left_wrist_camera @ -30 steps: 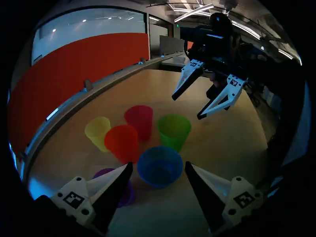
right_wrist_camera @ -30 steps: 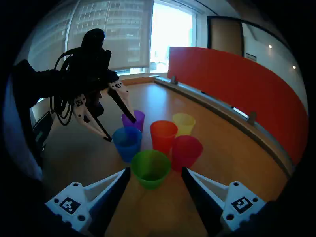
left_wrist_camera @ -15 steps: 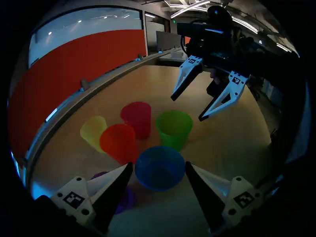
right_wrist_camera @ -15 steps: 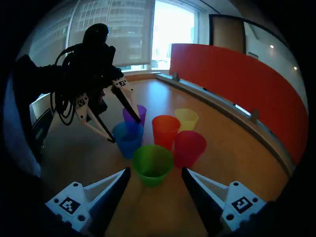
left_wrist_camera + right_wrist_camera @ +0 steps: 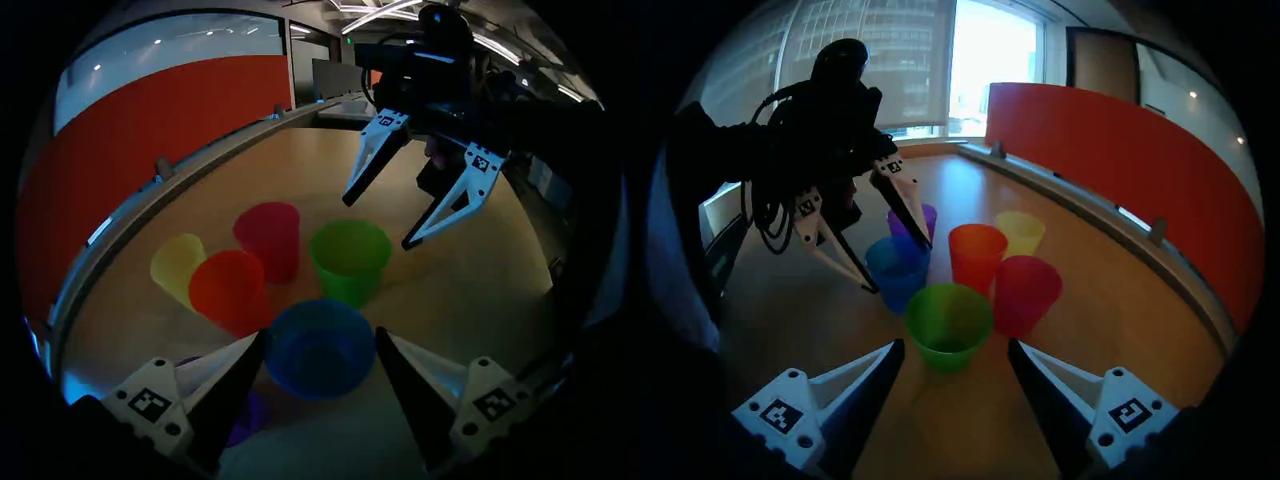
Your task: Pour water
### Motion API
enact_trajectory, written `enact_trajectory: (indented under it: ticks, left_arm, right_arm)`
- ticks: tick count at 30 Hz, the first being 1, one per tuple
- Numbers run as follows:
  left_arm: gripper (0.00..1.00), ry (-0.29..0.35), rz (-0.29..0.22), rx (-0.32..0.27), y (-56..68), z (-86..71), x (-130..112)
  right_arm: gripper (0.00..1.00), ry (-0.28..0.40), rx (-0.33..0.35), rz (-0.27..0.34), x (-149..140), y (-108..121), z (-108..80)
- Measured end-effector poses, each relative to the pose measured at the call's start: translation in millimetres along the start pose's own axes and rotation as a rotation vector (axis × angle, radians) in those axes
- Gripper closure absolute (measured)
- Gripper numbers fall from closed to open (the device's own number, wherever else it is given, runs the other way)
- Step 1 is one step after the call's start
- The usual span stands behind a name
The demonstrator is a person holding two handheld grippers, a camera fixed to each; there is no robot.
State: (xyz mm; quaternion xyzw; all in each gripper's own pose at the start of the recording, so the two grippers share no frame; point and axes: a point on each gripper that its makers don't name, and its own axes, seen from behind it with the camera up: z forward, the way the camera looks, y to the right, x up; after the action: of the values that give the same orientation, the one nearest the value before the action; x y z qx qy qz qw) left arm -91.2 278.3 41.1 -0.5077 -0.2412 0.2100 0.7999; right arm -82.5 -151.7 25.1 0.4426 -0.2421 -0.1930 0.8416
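Observation:
Several plastic cups stand clustered on a wooden table [image 5: 464,288]. In the left gripper view the blue cup [image 5: 320,358] sits between the open fingers of my left gripper [image 5: 318,350], apart from both. Behind it stand the orange cup [image 5: 226,290], yellow cup [image 5: 176,266], red cup [image 5: 269,240] and green cup [image 5: 350,260]; a purple cup [image 5: 244,412] peeks beside the left finger. In the right gripper view the green cup [image 5: 949,326] stands just ahead of my open right gripper [image 5: 955,350]. The left gripper [image 5: 898,266] straddles the blue cup [image 5: 896,273] there. The right gripper [image 5: 374,224] hovers open beyond the green cup.
A red partition wall [image 5: 144,136] with a grey ledge [image 5: 160,192] runs along one side of the table. Bright windows [image 5: 984,64] lie behind the person's dark sleeve [image 5: 728,160]. Bare table stretches to the right of the cups [image 5: 1112,320].
My left gripper has moved forward, so the blue cup now lies deeper between its fingers. The right gripper has edged closer to the green cup.

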Motion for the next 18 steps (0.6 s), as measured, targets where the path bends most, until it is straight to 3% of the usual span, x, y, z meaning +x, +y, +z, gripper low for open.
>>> enact_trajectory:
  ticks: [18]
  left_arm:
    - [0.02,-0.029,0.037,0.011,0.4,7.6,-4.7]
  right_arm:
    - [0.00,0.006,-0.007,0.007,-1.0,4.1,-1.6]
